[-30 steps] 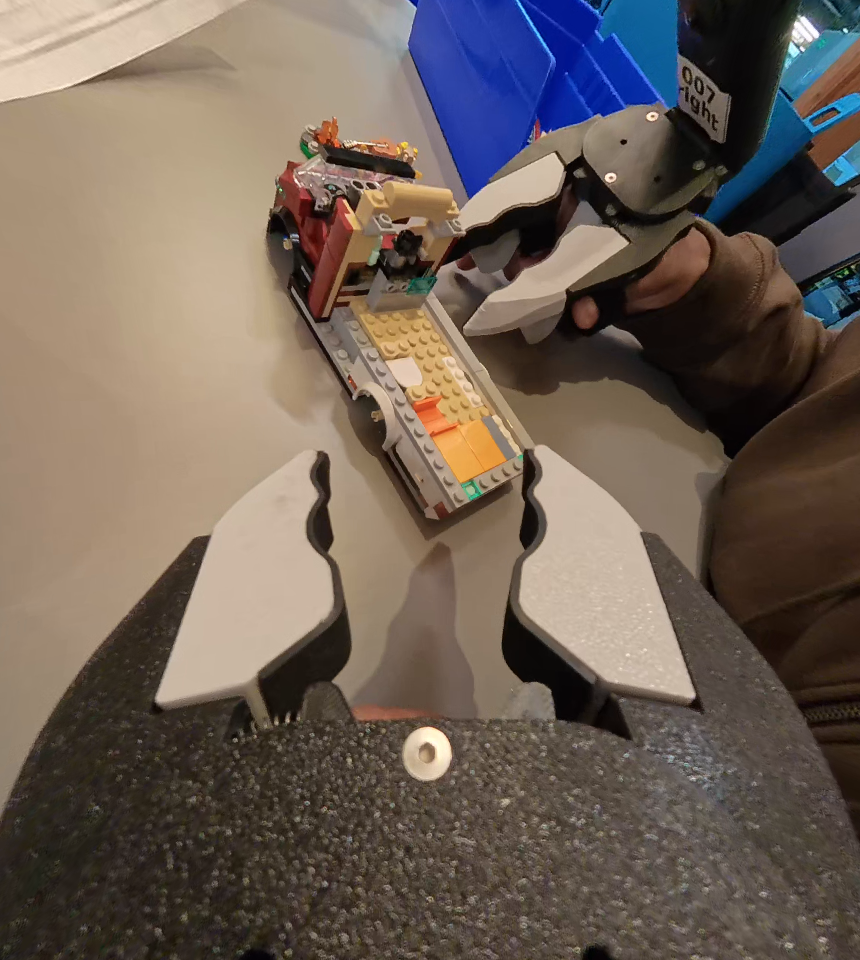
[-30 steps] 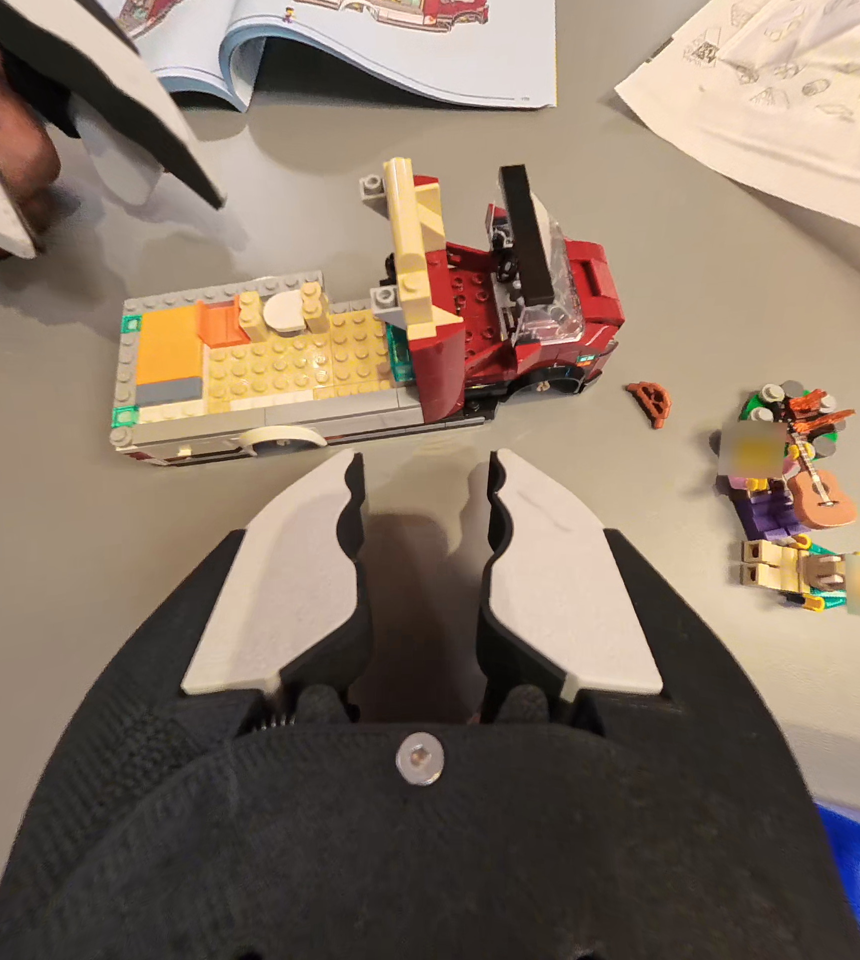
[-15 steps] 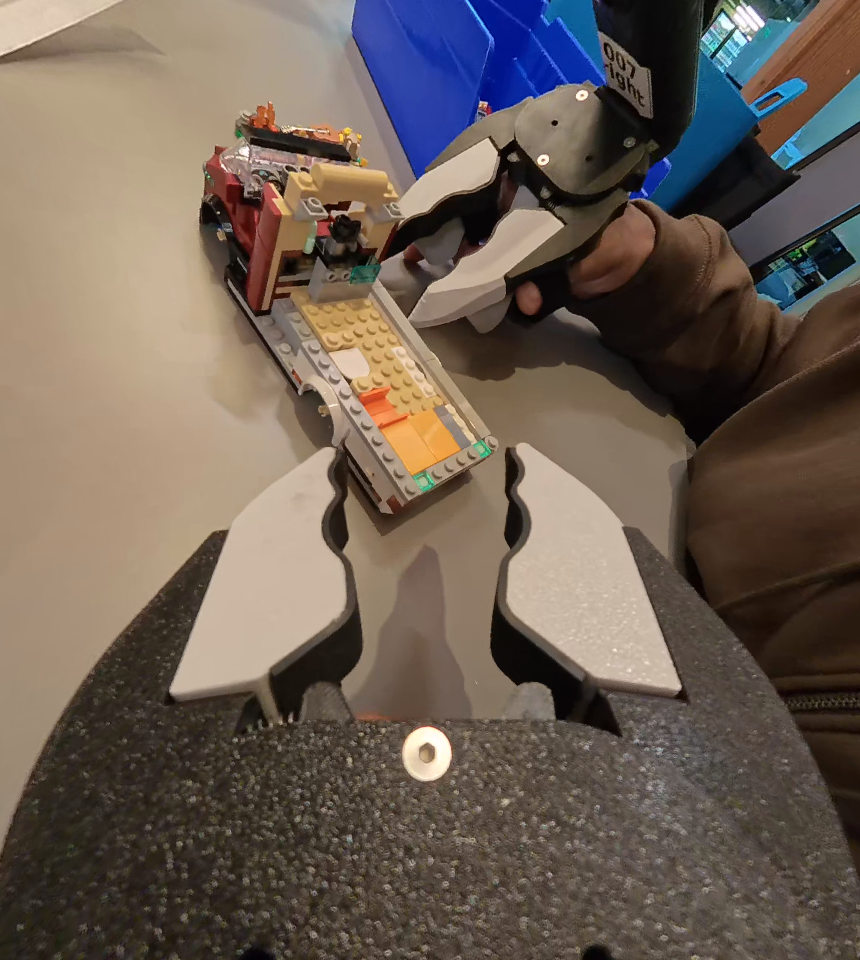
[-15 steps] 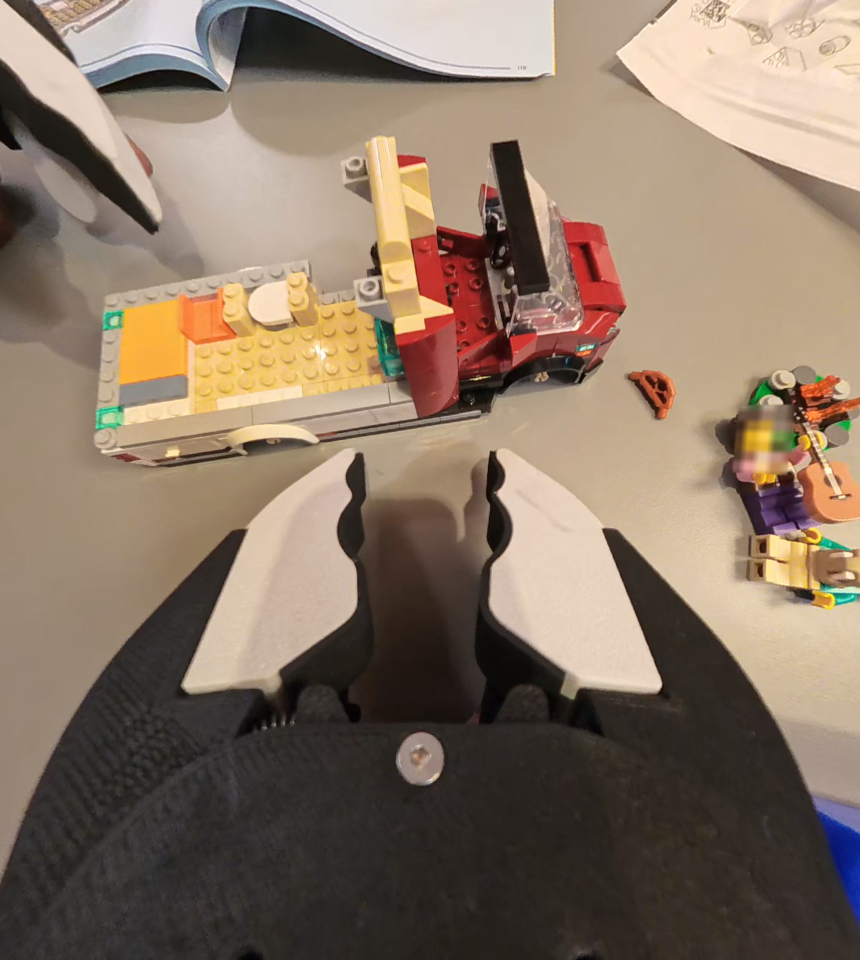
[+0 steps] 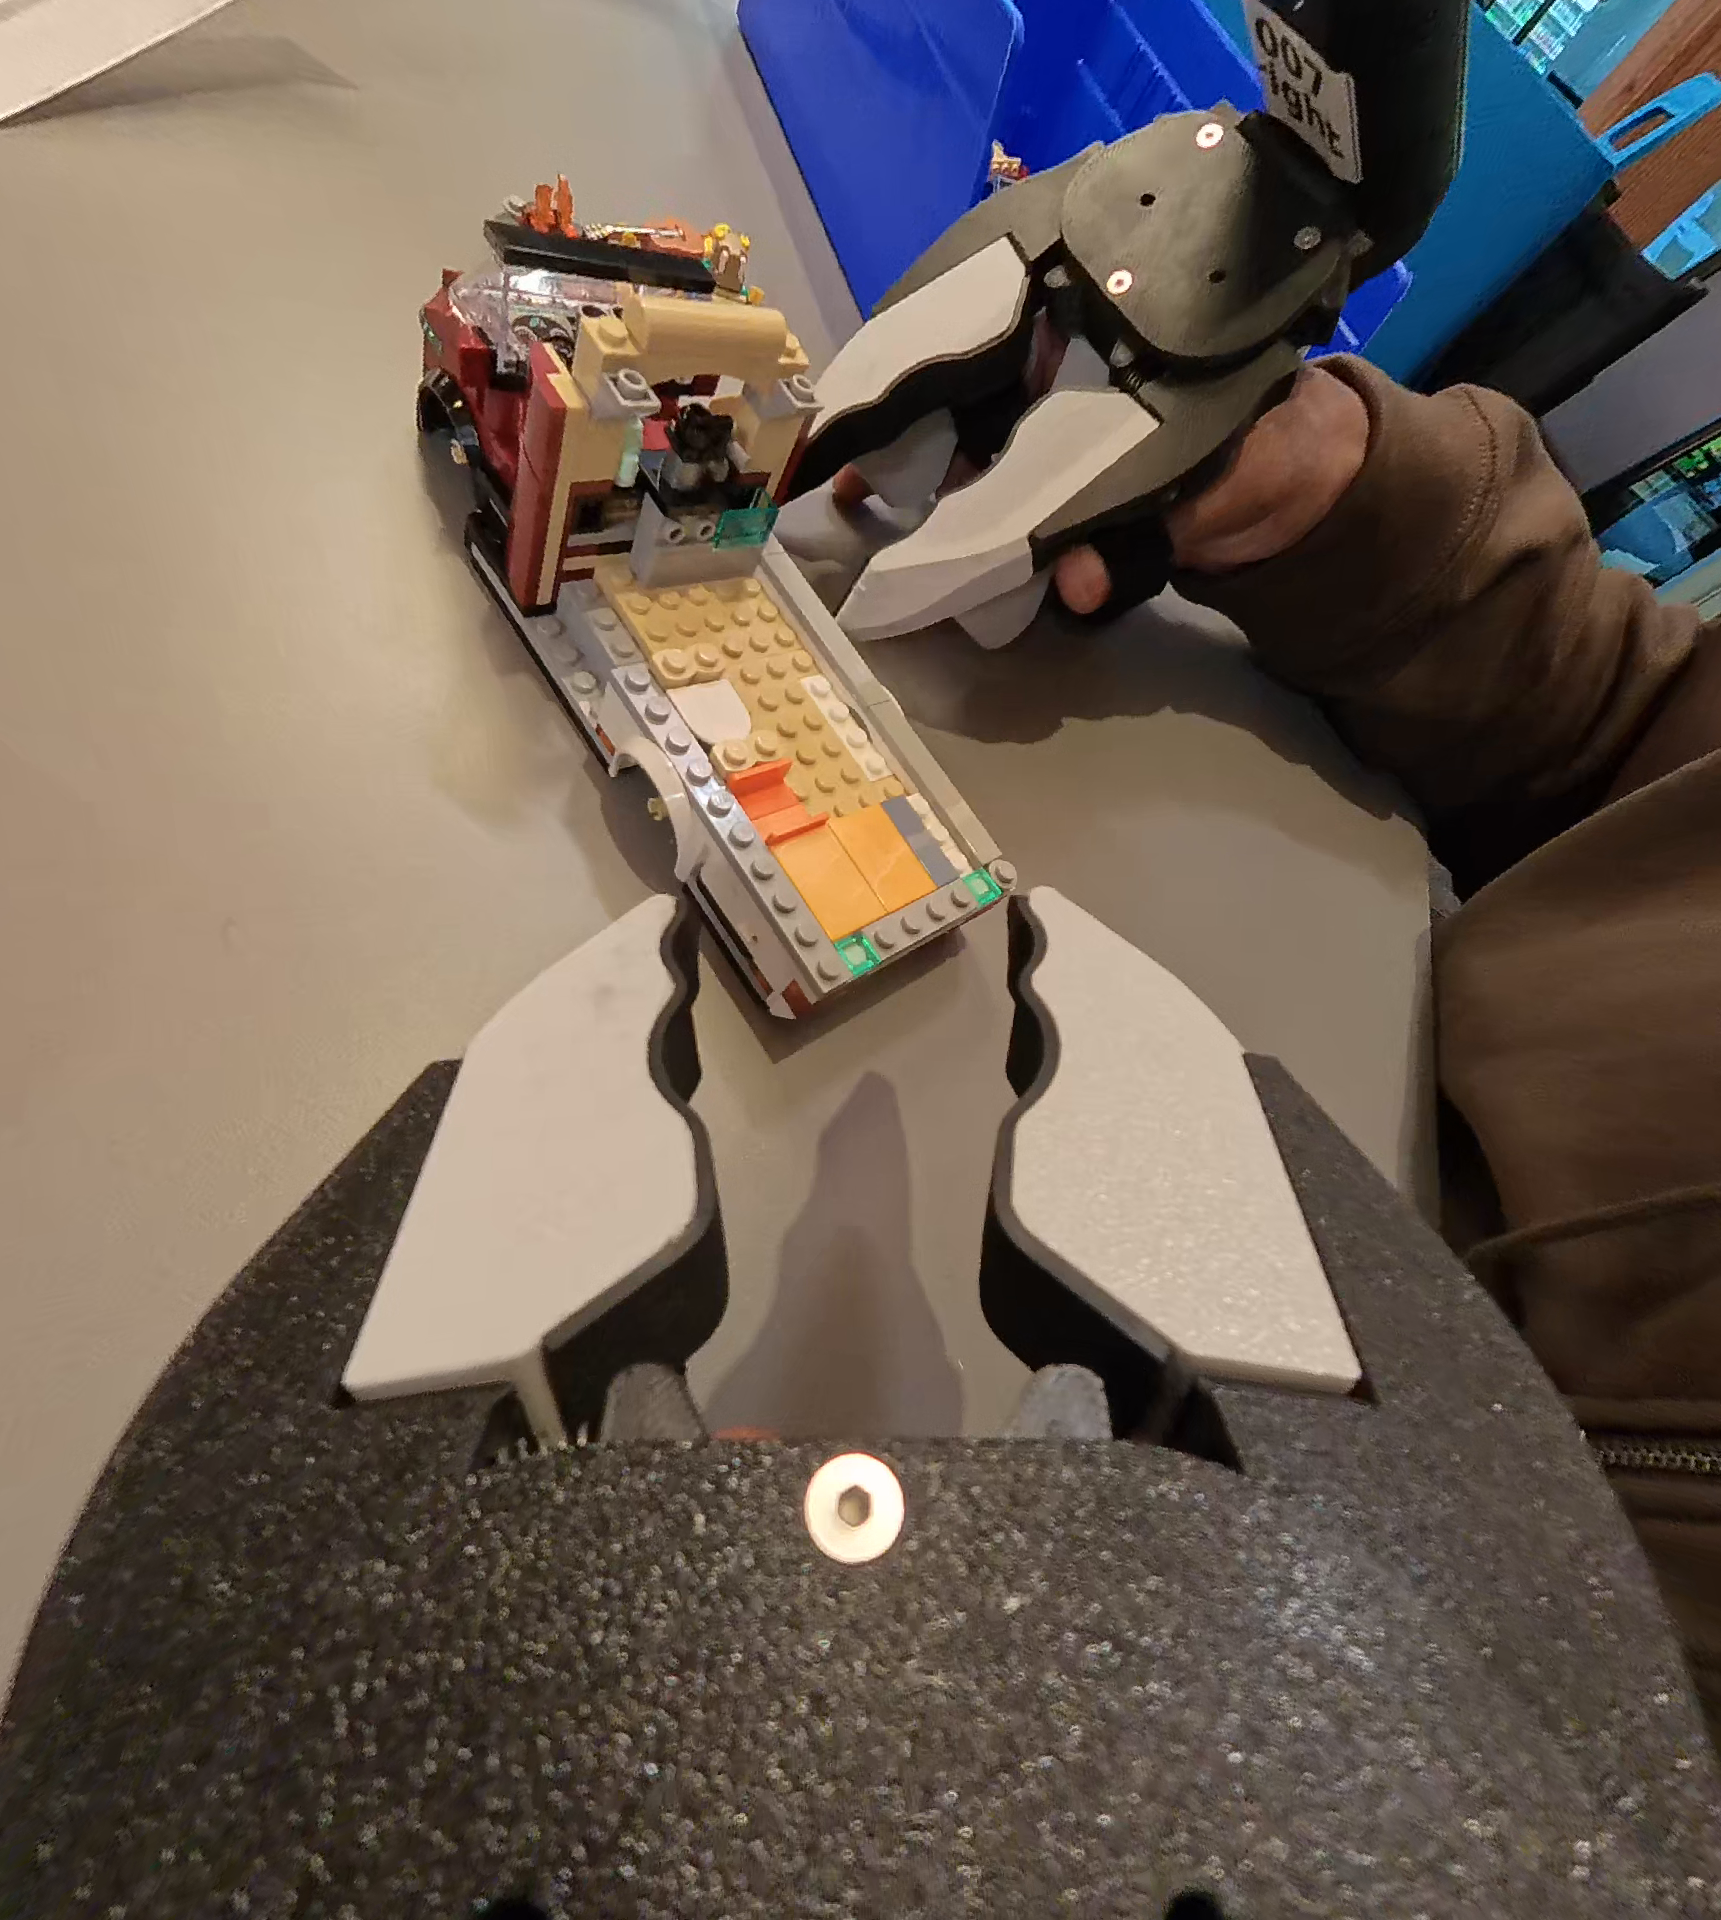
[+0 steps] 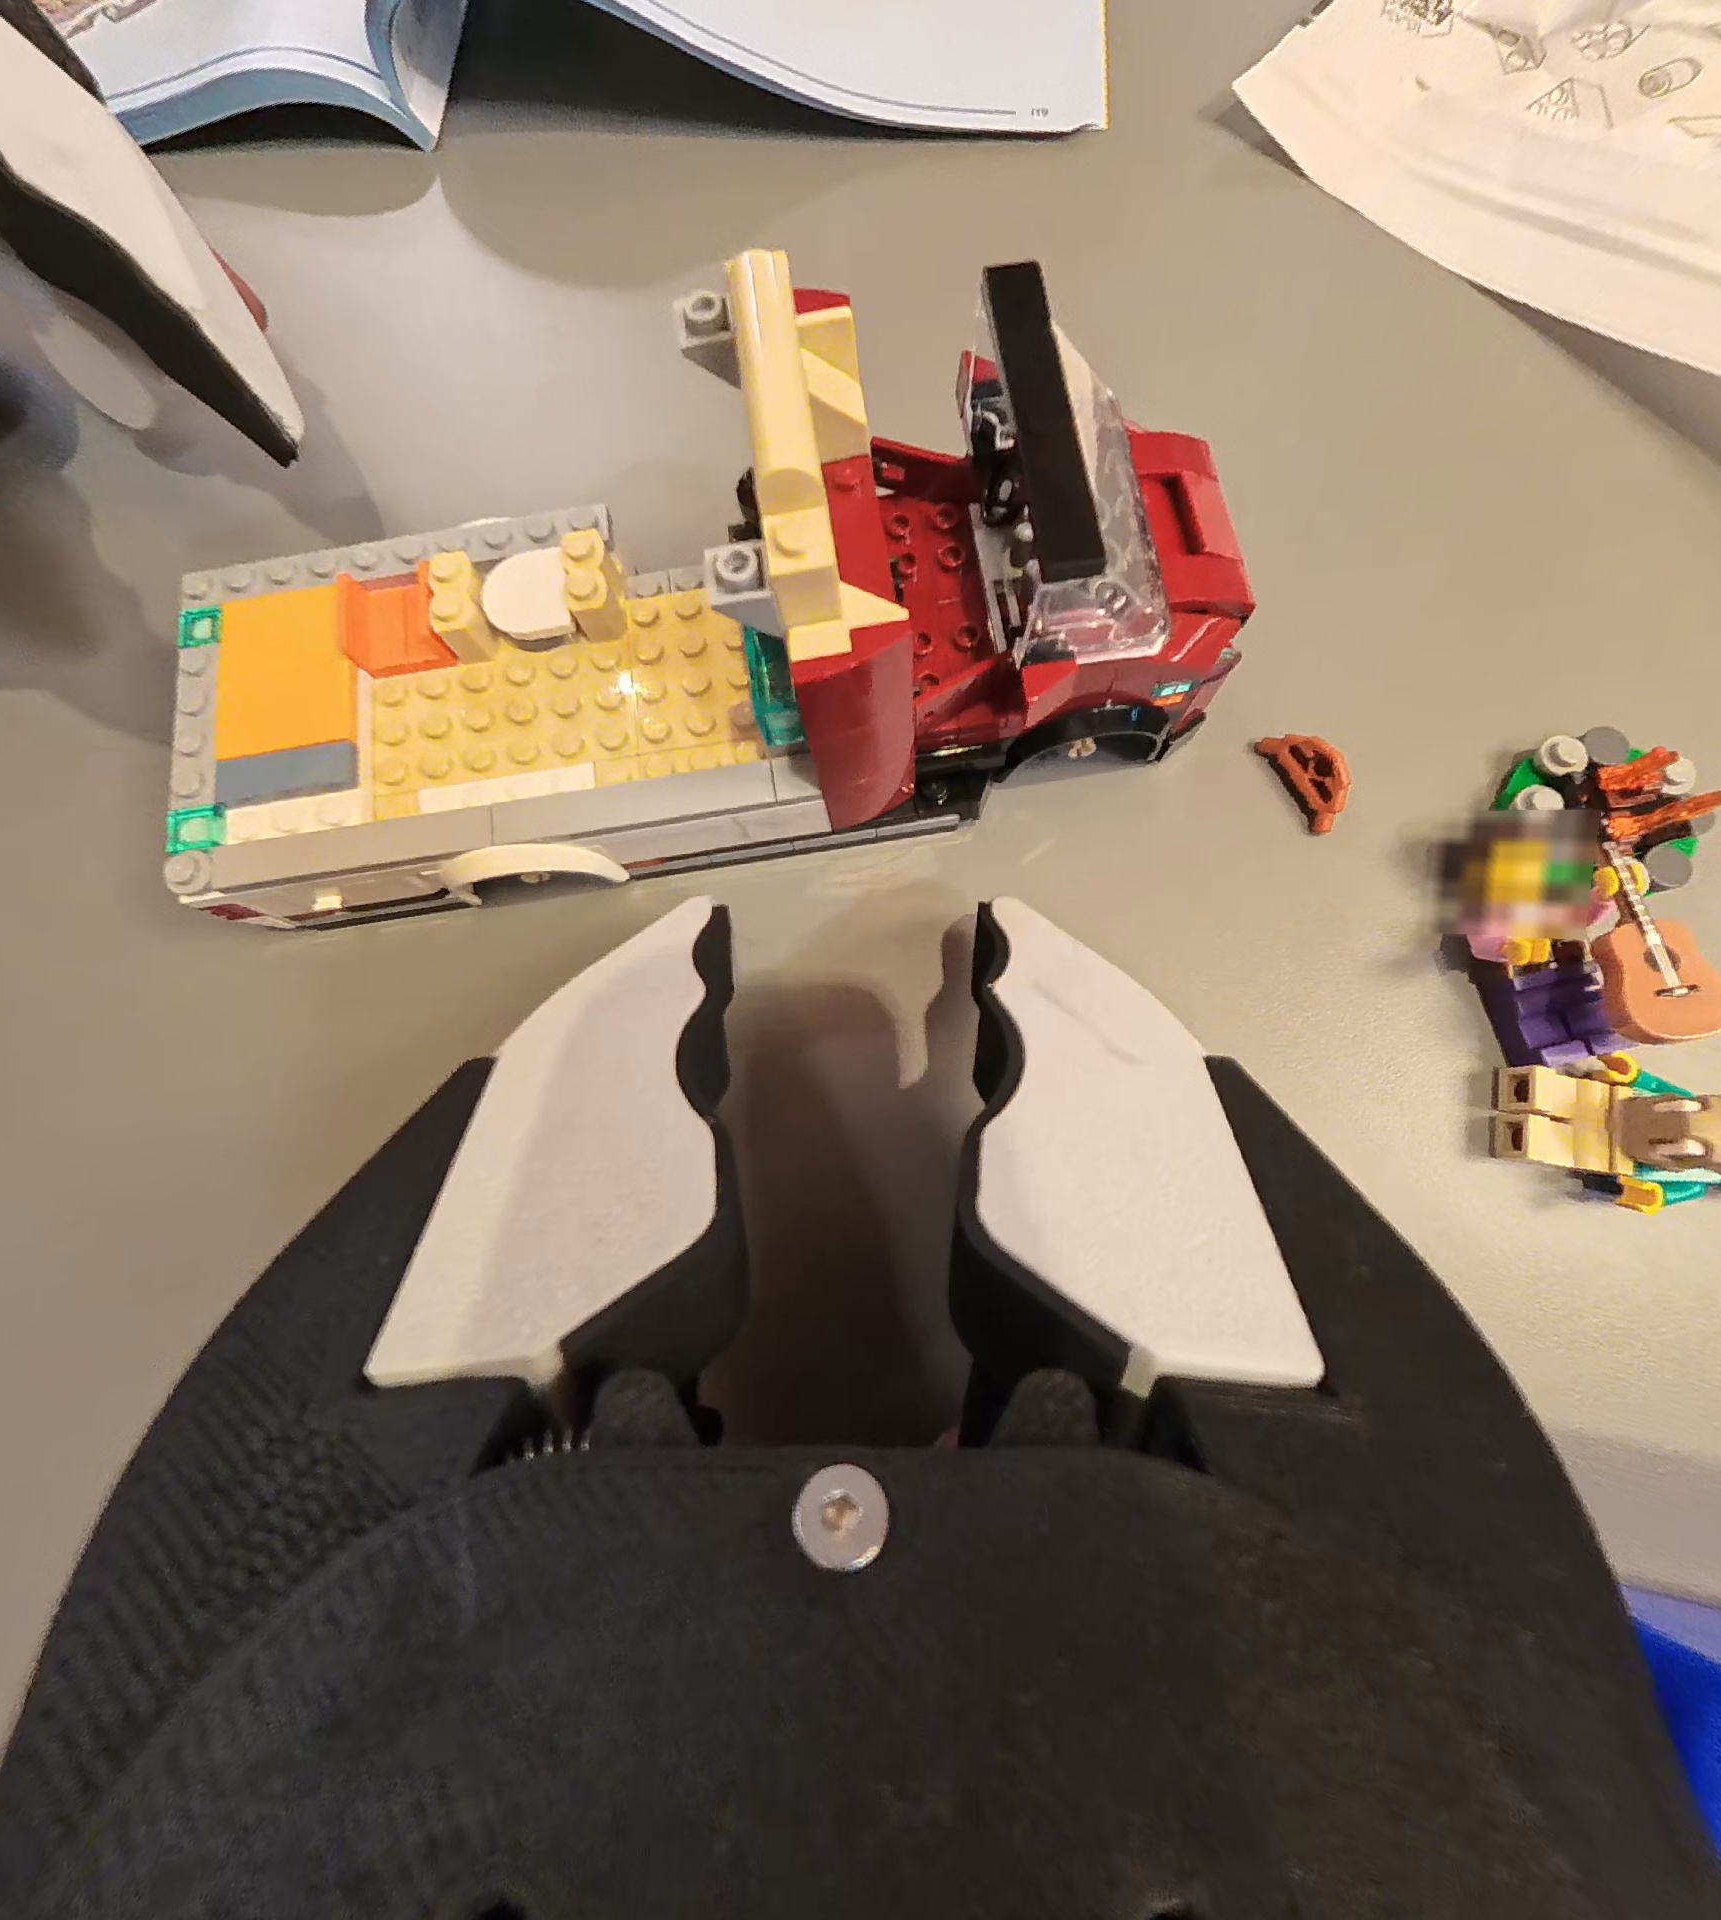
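A brick-built truck (image 5: 731,707) with a dark red cab and a tan, grey and orange flatbed lies on the grey table (image 5: 212,831). It also shows in the right wrist view (image 6: 523,707). My left gripper (image 5: 845,925) is open, and its fingertips sit just at the truck's rear end without pressing on it. In the right wrist view the left gripper's finger (image 6: 160,291) hovers behind the truck's rear corner. My right gripper (image 6: 851,925) is open and empty, just in front of the truck's near side. In the left wrist view the right gripper (image 5: 830,540) sits beside the cab's back.
Two small brick figures (image 6: 1656,1143), a toy guitar (image 6: 1656,987) and a little brown piece (image 6: 1303,779) lie right of the truck. An open booklet (image 6: 731,52) and a paper sheet (image 6: 1562,135) lie at the back. Blue bins (image 5: 939,135) stand beyond the truck. The toy guitar (image 6: 1656,987) is about 10 centimeters from my right fingertips and 25 centimeters from my left. Look for it in the left wrist view (image 5: 679,235) too.
My left gripper has moved forward to the truck's rear end and its jaws have narrowed somewhat. My right gripper has hardly moved and stays open.
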Motion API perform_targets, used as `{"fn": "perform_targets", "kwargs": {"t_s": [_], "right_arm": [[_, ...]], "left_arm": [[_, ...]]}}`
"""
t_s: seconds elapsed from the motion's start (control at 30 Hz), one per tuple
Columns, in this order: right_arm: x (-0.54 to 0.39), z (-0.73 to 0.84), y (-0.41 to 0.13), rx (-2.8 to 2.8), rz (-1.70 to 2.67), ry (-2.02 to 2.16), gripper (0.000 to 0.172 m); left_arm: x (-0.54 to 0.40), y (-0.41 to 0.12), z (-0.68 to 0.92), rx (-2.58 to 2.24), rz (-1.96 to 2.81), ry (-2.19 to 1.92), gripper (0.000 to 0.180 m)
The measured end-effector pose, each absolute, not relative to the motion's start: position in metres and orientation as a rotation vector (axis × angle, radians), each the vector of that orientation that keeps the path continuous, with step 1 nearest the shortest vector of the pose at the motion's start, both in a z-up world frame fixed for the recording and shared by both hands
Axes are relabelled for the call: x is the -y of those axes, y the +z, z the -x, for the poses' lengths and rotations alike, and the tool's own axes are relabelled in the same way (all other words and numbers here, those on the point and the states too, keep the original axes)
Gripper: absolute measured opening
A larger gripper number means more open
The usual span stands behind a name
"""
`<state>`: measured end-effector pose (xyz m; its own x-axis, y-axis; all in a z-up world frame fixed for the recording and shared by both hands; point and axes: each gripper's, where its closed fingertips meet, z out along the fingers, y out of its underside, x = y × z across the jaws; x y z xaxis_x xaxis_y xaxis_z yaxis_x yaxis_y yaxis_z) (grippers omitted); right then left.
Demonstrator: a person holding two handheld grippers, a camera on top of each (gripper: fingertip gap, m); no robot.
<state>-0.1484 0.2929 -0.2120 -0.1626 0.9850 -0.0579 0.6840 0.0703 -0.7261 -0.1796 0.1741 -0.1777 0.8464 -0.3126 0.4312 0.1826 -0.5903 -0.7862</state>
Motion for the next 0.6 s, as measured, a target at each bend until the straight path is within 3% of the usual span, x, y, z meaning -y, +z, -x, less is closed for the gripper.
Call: {"fn": "perform_targets", "kwargs": {"t_s": [0.6], "right_arm": [[-0.2934,0.1485,-0.2134,1.905,1.649,0.848,0.044]], "left_arm": [[-0.1739,-0.1778,0.1818,-0.067,2.097,-0.706,0.055]]}}
